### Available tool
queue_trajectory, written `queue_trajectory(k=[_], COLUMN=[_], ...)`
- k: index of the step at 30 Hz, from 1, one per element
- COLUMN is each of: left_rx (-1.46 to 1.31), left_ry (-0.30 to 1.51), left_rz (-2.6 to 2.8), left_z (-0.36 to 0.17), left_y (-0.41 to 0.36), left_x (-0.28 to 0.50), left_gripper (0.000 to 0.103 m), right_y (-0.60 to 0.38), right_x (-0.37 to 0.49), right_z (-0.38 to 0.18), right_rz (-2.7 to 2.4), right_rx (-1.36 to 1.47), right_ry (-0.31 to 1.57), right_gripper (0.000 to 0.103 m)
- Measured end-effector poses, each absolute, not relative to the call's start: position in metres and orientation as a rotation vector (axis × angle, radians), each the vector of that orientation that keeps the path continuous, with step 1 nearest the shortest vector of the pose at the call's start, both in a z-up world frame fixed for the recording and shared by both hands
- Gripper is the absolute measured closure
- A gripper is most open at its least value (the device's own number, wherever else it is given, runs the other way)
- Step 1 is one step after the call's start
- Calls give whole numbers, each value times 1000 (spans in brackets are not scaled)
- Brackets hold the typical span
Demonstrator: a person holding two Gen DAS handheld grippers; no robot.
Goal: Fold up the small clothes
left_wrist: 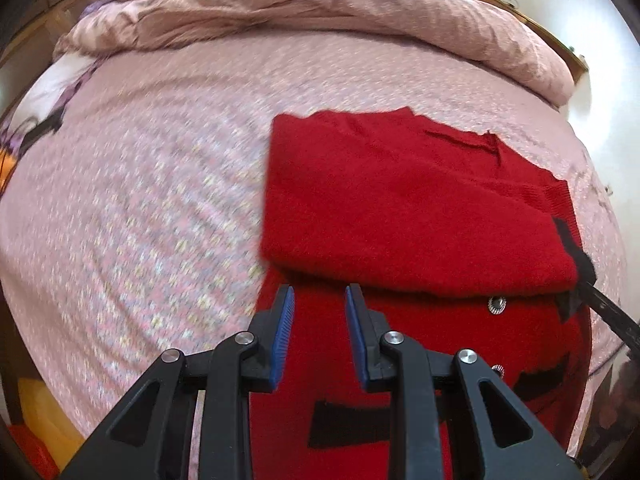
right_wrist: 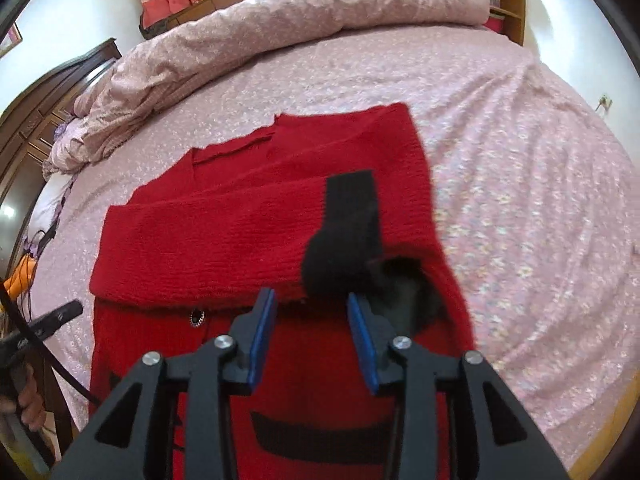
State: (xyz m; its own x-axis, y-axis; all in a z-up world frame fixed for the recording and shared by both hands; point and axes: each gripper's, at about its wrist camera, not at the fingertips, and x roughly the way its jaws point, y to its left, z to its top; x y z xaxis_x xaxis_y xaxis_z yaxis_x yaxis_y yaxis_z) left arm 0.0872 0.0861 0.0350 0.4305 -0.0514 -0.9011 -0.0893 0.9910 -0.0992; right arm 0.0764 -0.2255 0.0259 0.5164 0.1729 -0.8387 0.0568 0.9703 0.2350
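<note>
A red knitted cardigan with black bands and metal buttons point(left_wrist: 400, 208) lies on the pink flowered bed sheet point(left_wrist: 160, 168), centre-right of the left view. Its upper part is already folded down over the body, a black cuff point(right_wrist: 344, 232) lying on top — judging by this, the sleeves are in and a final fold remains. The left hand-held gripper point(left_wrist: 320, 292) and right hand-held gripper point(right_wrist: 312, 300) both hover narrowly parted and empty at the fold's near edge.

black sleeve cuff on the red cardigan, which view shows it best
The right wrist view: the black cuff lies in full view on the folded red cardigan, just beyond the open right hand-held gripper. The left wrist view catches only a sliver of the cuff at the cardigan's right edge, far off-centre.
</note>
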Motion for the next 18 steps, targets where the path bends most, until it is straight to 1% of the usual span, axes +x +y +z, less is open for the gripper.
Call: queue_trajectory(k=[5, 9, 14, 18], left_rx=[-111, -89, -66, -47], left_ry=[1151, 1184, 1222, 1221], left_rz=[2, 8, 26, 29], left_z=[28, 15, -3, -7], left_y=[73, 67, 63, 59], left_x=[111, 123, 131, 133], left_gripper=[83, 84, 83, 83], right_y=[-246, -254, -257, -256], right_x=[81, 99, 127, 140], right_z=[45, 48, 28, 7], right_rz=[50, 71, 86, 85], right_rx=[235, 231, 222, 208], right_ry=[978, 964, 1019, 1063], right_gripper=[62, 61, 61, 61])
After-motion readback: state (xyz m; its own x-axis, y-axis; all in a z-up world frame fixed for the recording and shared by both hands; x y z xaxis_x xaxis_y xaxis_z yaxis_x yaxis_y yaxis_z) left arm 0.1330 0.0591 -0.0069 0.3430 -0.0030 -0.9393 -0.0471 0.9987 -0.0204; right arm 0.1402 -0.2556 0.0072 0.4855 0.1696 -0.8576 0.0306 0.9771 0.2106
